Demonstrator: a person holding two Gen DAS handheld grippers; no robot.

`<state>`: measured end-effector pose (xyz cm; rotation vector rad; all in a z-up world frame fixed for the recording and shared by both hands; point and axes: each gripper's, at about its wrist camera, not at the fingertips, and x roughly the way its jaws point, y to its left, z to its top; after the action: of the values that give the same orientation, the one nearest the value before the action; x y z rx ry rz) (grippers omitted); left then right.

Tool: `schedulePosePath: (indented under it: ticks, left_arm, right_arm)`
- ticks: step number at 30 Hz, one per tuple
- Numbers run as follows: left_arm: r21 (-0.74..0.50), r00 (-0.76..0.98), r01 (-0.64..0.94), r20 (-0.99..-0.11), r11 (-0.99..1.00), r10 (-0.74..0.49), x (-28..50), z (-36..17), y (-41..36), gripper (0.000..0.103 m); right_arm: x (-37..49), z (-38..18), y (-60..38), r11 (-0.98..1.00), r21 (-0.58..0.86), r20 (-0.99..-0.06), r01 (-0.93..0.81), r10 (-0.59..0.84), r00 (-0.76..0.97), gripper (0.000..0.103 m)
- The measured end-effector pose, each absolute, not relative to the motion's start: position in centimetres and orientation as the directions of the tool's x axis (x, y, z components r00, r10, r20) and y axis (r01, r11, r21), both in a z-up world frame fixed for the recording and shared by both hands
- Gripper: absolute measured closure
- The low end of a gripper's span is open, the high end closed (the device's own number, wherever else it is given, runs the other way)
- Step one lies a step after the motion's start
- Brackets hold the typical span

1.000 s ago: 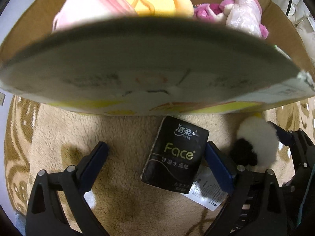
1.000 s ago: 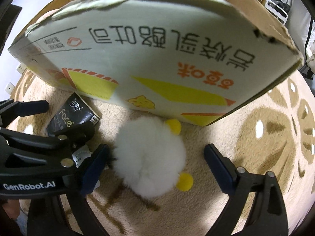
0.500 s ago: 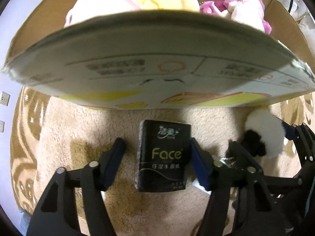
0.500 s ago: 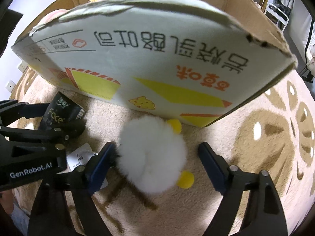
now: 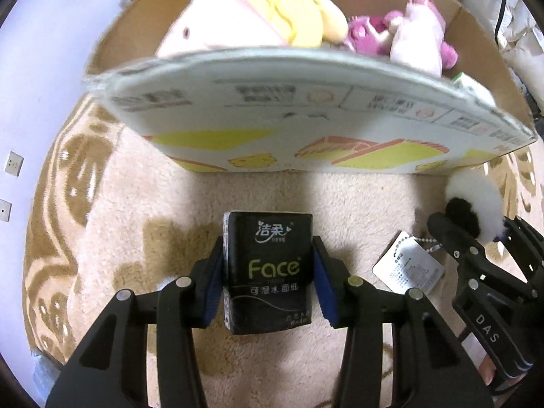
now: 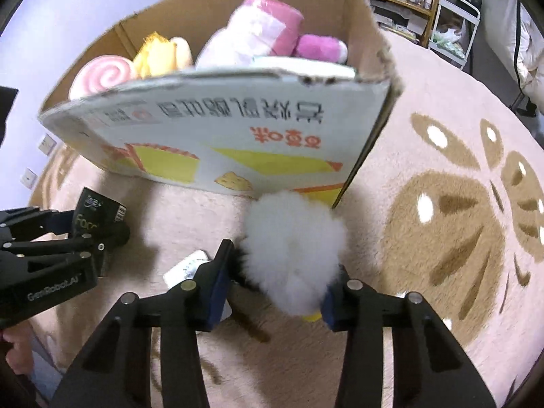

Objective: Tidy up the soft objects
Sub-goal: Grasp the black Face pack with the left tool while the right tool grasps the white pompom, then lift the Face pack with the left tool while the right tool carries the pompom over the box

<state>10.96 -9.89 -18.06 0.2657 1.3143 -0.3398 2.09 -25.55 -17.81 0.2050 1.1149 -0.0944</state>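
Note:
My left gripper (image 5: 268, 278) is shut on a black "Face" tissue pack (image 5: 268, 265), held above the beige rug. My right gripper (image 6: 277, 287) is shut on a fluffy white plush (image 6: 294, 248) with yellow feet and a paper tag (image 6: 185, 268). In the left wrist view the plush (image 5: 474, 193) and tag (image 5: 409, 267) sit at the right, by the right gripper (image 5: 476, 238). In the right wrist view the left gripper (image 6: 98, 234) holds the pack (image 6: 98, 212) at the left. An open cardboard box (image 5: 306, 129) stands just ahead.
The box (image 6: 238, 136) holds several plush toys: a pink swirl one (image 6: 102, 76), a yellow one (image 5: 289, 17), pink-purple ones (image 5: 408, 34). A patterned rug (image 6: 459, 221) covers the floor. Shelves and a cart (image 6: 452, 17) stand behind at the right. A white wall (image 5: 40, 68) is left.
Both grippers closed, the left on the tissue pack and the right on the white plush, and both rose and drew back, so the box's inside now shows.

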Motion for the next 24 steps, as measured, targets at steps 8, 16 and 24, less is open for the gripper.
schedulePosePath:
  ticks: [8, 16, 24]
  left_arm:
    - [0.004, 0.334, 0.369, -0.934, 0.930, -0.129, 9.2, -13.9, -7.1, 0.058]
    - [0.067, 0.509, 0.336, -0.852, 0.940, -0.121, 6.7, -7.8, -6.4, 0.058]
    - [0.040, 0.670, 0.312, -0.718, 0.949, -0.190, 7.4, -3.3, -5.5, 0.058]
  right_arm:
    - [0.1, -14.1, -24.9, 0.980, 0.108, -0.850, 0.169, 0.003, 0.526, 0.056]
    - [-1.3, -9.2, -26.0, 0.982, 0.118, -0.761, 0.149, -0.007, 0.649, 0.056]
    - [-0.7, -5.3, -26.5, 0.973, 0.168, -0.681, 0.158, -0.002, 0.732, 0.056]
